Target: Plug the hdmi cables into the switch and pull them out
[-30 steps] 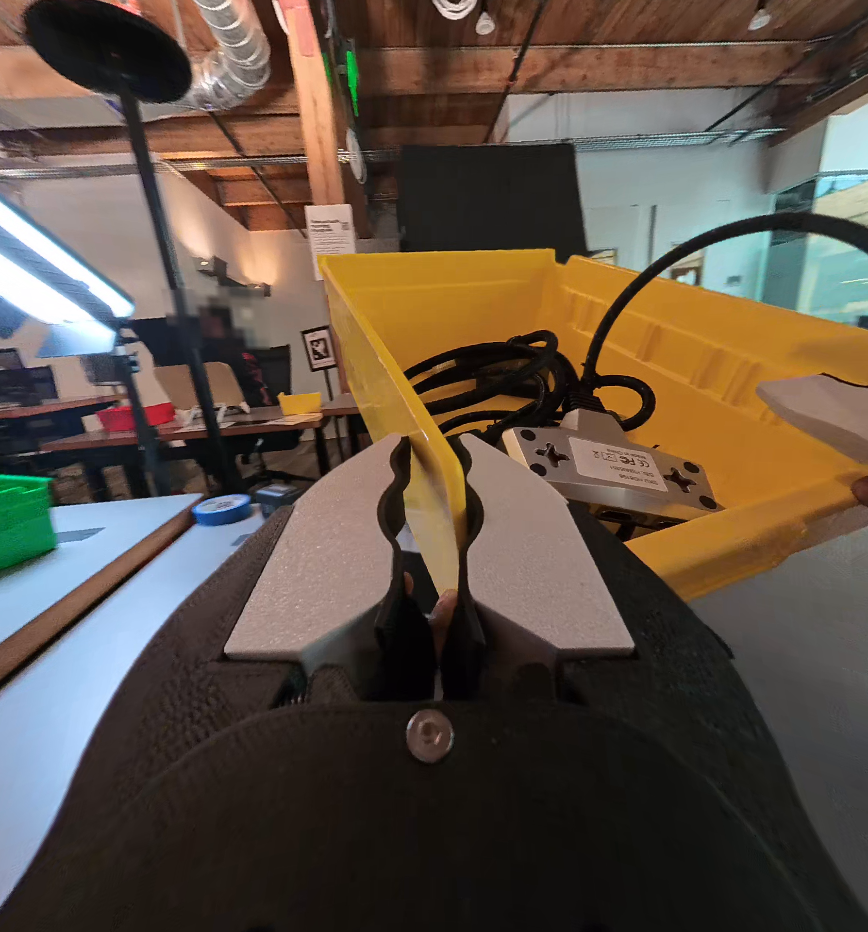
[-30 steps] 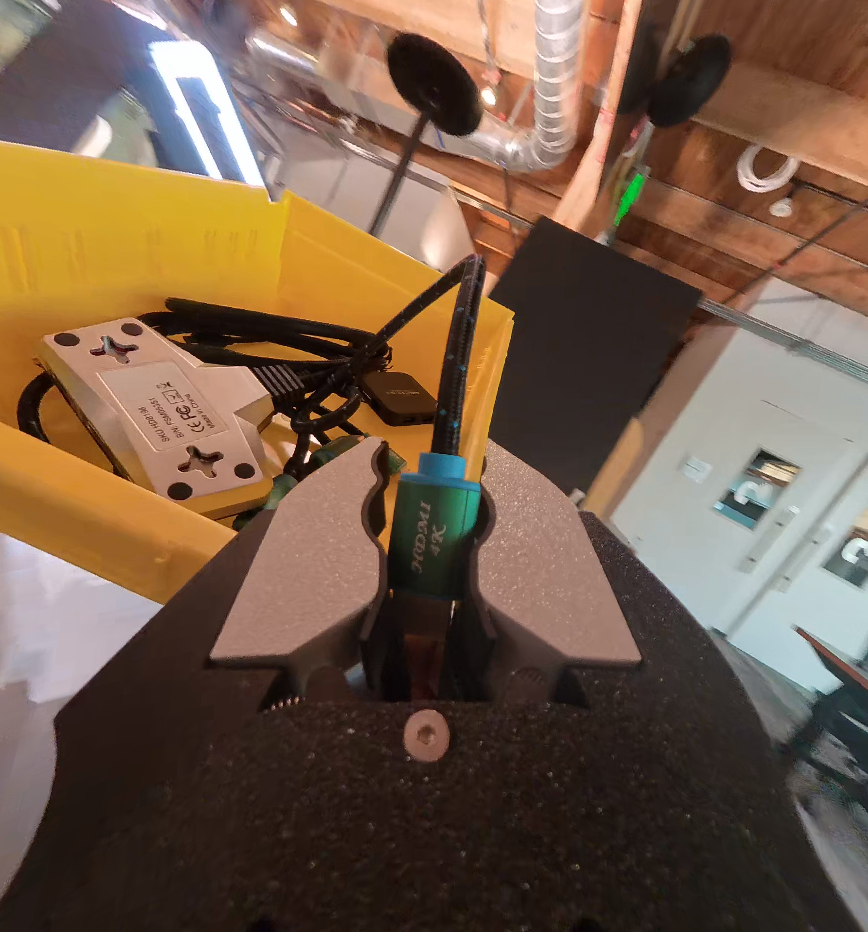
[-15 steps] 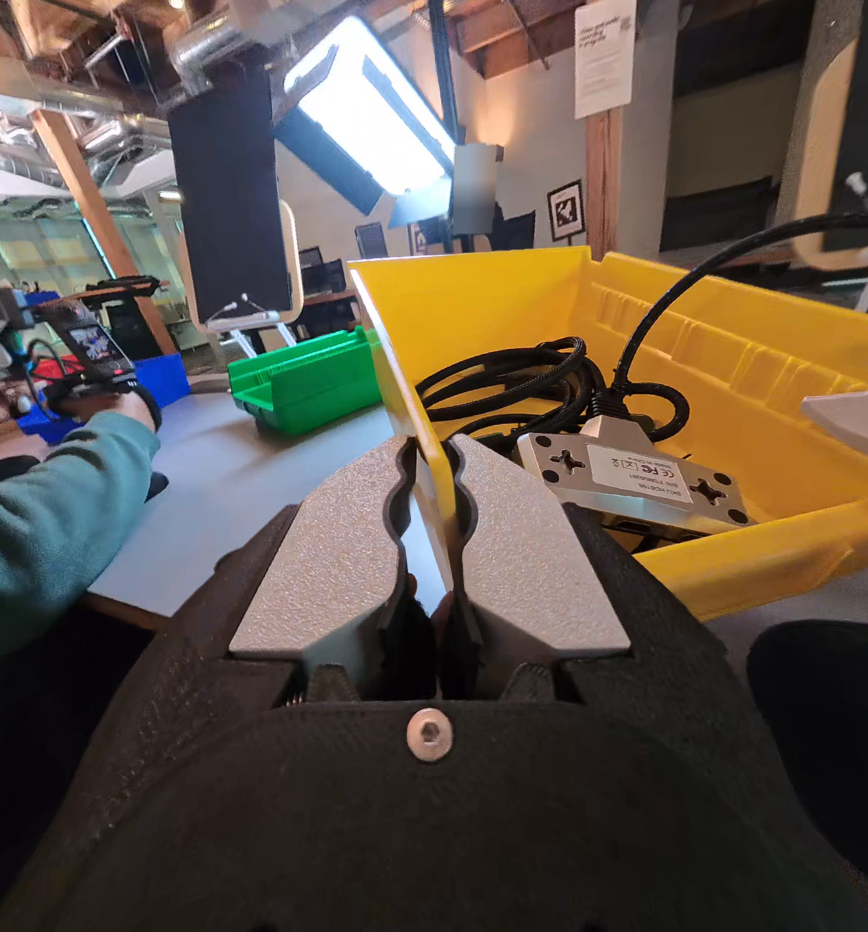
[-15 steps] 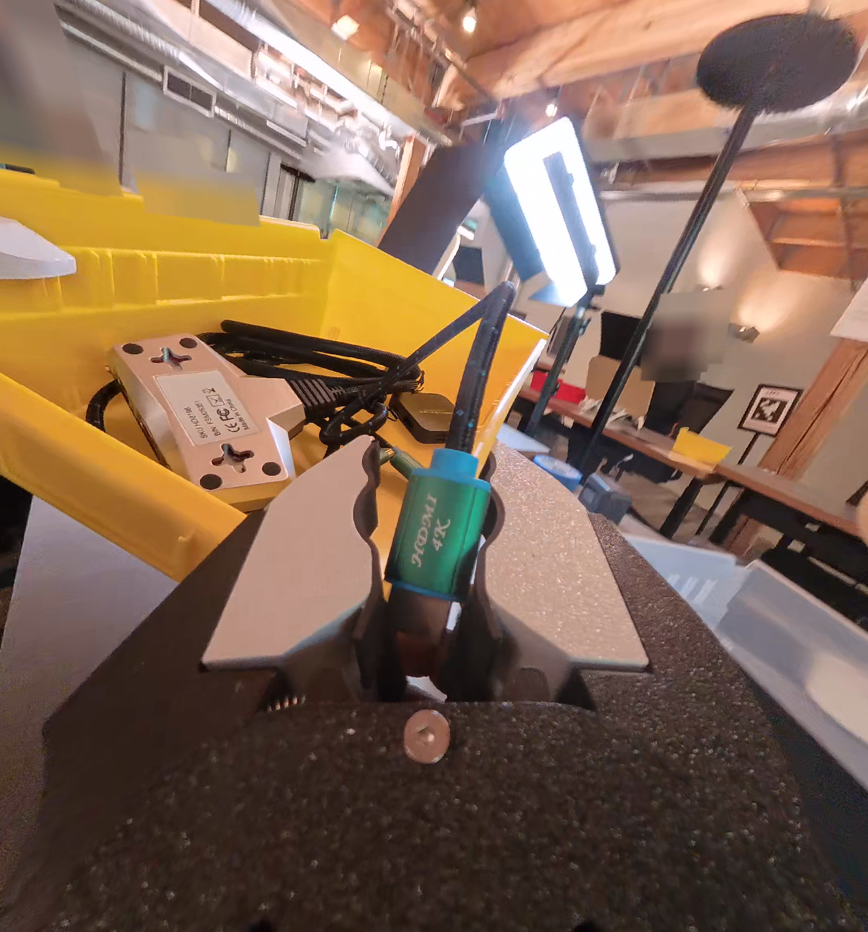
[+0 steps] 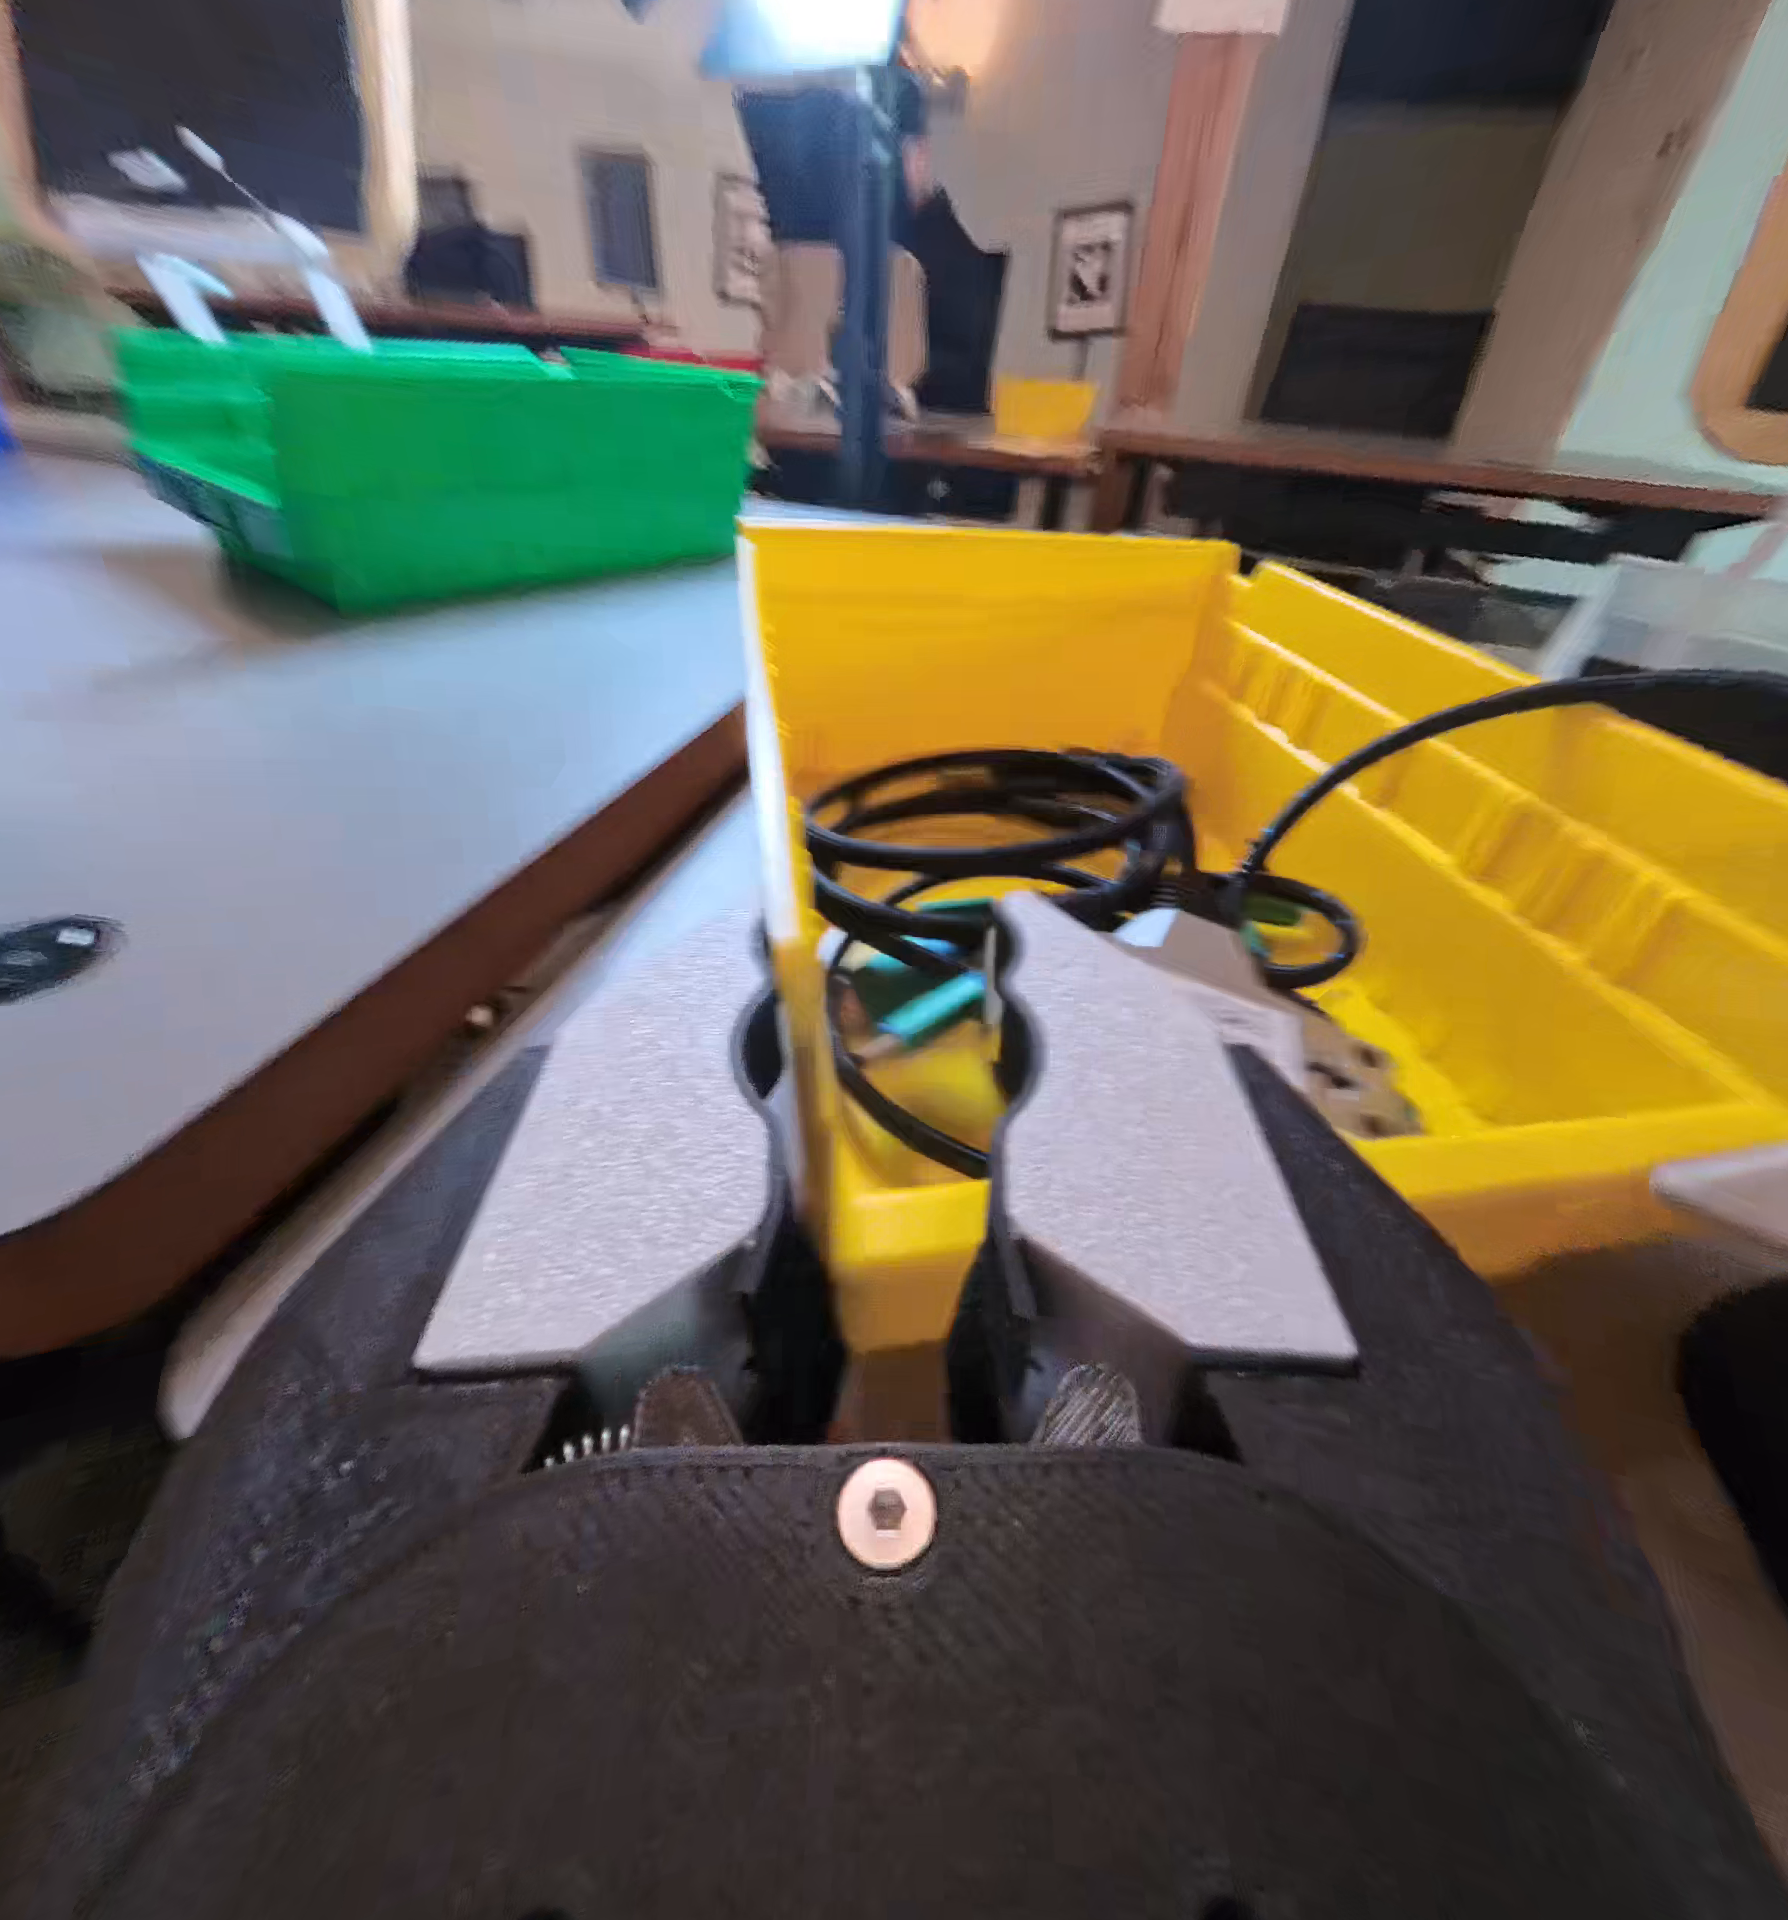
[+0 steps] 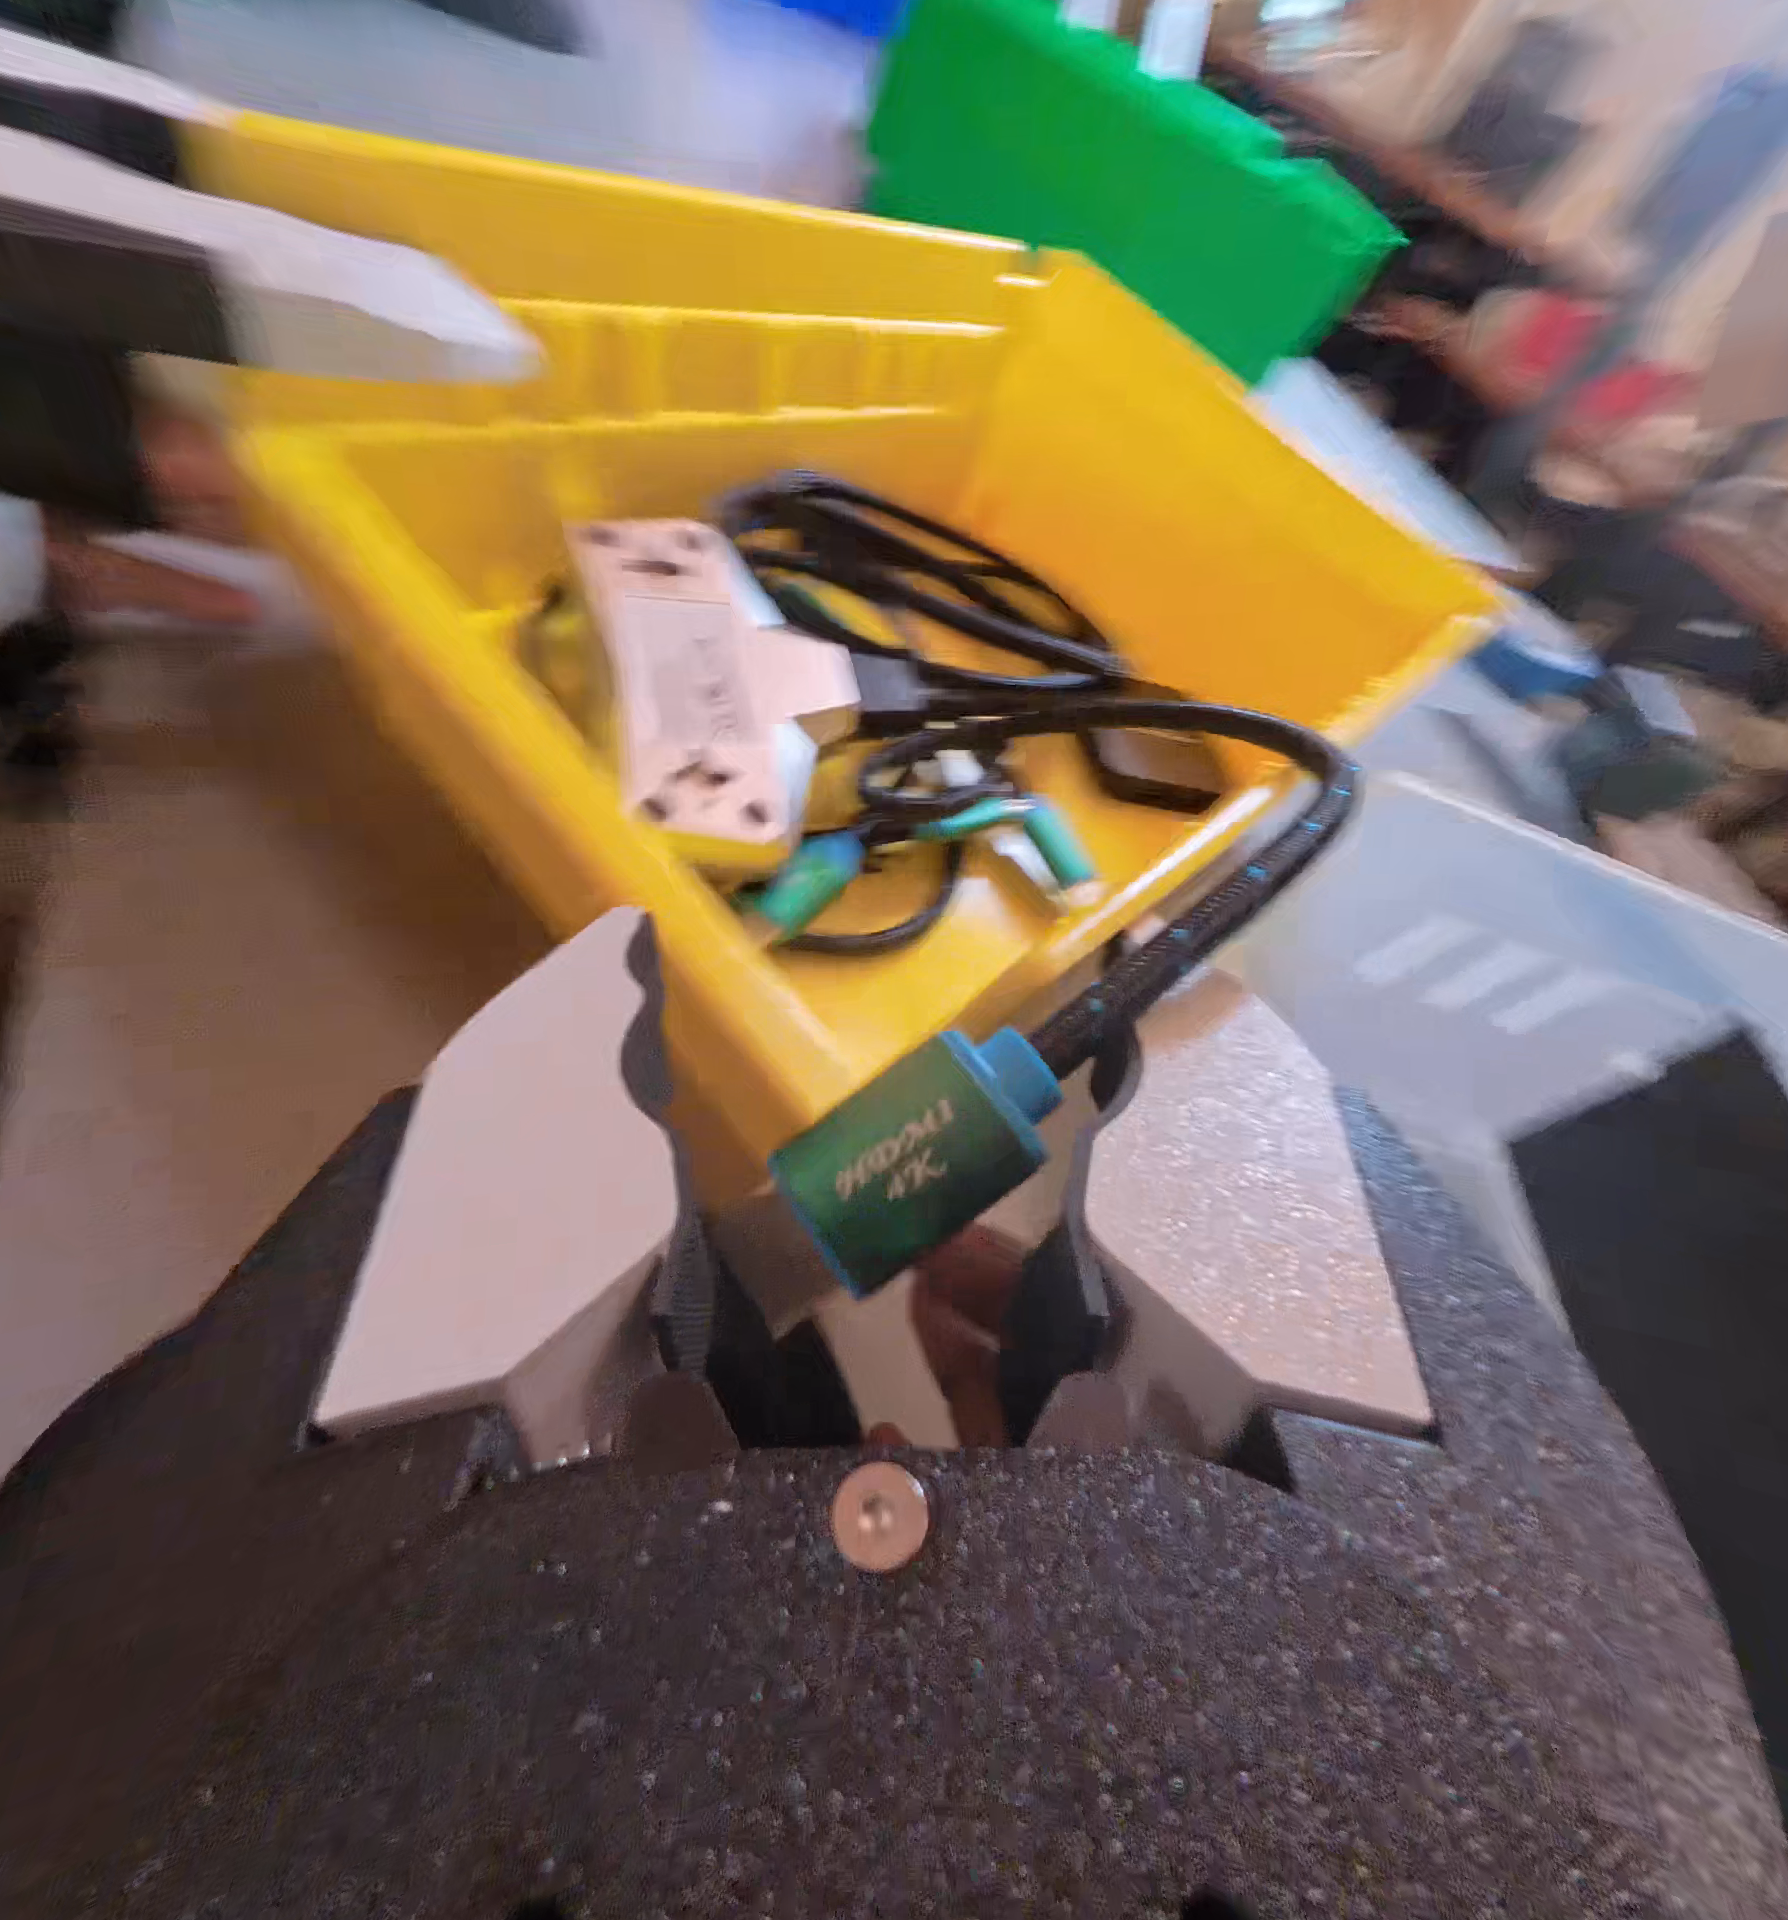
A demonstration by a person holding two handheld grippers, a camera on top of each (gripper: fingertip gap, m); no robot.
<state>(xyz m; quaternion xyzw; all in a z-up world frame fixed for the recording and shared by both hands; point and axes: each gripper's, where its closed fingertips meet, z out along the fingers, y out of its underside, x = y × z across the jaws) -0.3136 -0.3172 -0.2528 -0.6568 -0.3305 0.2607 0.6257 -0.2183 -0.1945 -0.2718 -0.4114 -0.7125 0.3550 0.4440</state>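
Note:
The yellow bin (image 5: 973,592) holds a silver HDMI switch (image 5: 1233,977), a coil of black cables (image 5: 983,810) and loose green plugs (image 5: 931,1008). My left gripper (image 5: 874,920) is open. The bin's left wall stands between its fingers, and the right pad is clear of it. In the right wrist view the bin (image 6: 1129,468) and the switch (image 6: 692,675) show again. My right gripper (image 6: 916,951) is wide open. A green HDMI plug (image 6: 911,1164) on a braided cable lies tilted and loose between its fingers, over the bin's near corner. The picture is blurred.
A green bin (image 5: 454,468) stands on the grey table (image 5: 194,779) behind the yellow one, and shows in the right wrist view too (image 6: 1108,156). The other gripper's finger shows at the right edge (image 5: 1763,1195) and at the top left (image 6: 350,301). A pale container (image 6: 1544,935) sits to the right.
Both grippers have opened. The left let go of the bin's wall. The right let go of the green plug, which tipped over sideways between the fingers. Both views swung downward.

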